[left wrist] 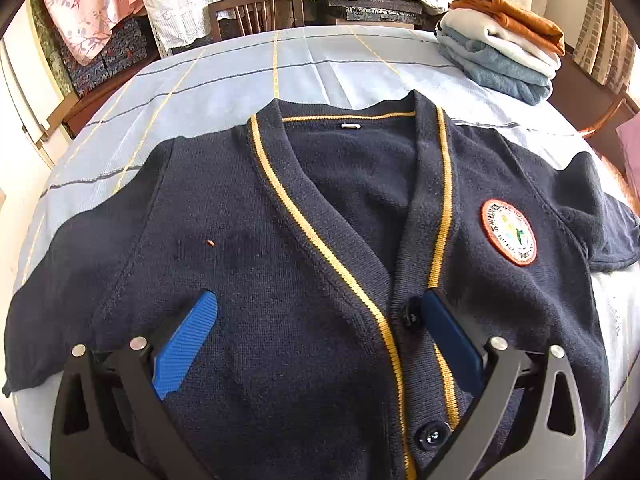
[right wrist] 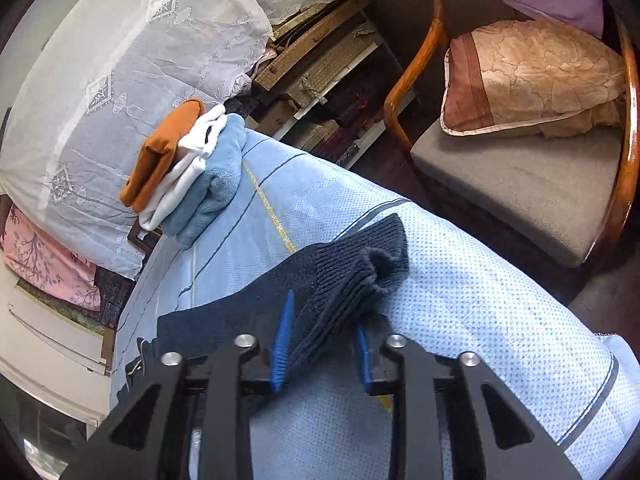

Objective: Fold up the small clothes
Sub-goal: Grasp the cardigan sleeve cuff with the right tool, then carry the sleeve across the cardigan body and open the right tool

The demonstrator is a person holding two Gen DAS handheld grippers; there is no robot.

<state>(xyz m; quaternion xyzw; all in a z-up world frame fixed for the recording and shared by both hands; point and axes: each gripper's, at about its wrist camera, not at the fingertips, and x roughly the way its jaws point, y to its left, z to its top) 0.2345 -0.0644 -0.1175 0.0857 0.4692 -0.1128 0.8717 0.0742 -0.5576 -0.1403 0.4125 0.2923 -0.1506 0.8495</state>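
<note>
A navy cardigan (left wrist: 320,240) with yellow-striped plackets lies face up and spread out on the tabletop (left wrist: 200,80), which is covered in a pale blue cloth. It is buttoned low down, open at the neck, with a round crest badge (left wrist: 508,232) on one breast. One sleeve runs out toward the tabletop's edge, where its ribbed cuff (right wrist: 360,268) sits bunched.

The right claw (right wrist: 322,356) is clamped on that cuff: the blue pads press the knit from both sides, with only the thickness of the fabric between them. The left claw (left wrist: 316,320) hangs above the chest of the garment with its jaws wide apart, one pad over the plain front panel and the other by the upper button (left wrist: 412,312); it holds nothing, though whether its tips brush the wool is hard to tell from this angle.

This looks like the opening step of the fold: taking the sleeve in. Next, the right claw probably needs to lift the cuff clear and carry it across the body, laying the sleeve flat over the front, while the left claw pins the chest so the cardigan does not drag along.

At the far corner stands a pile of folded clothes (left wrist: 504,44), orange on white on blue.
</note>
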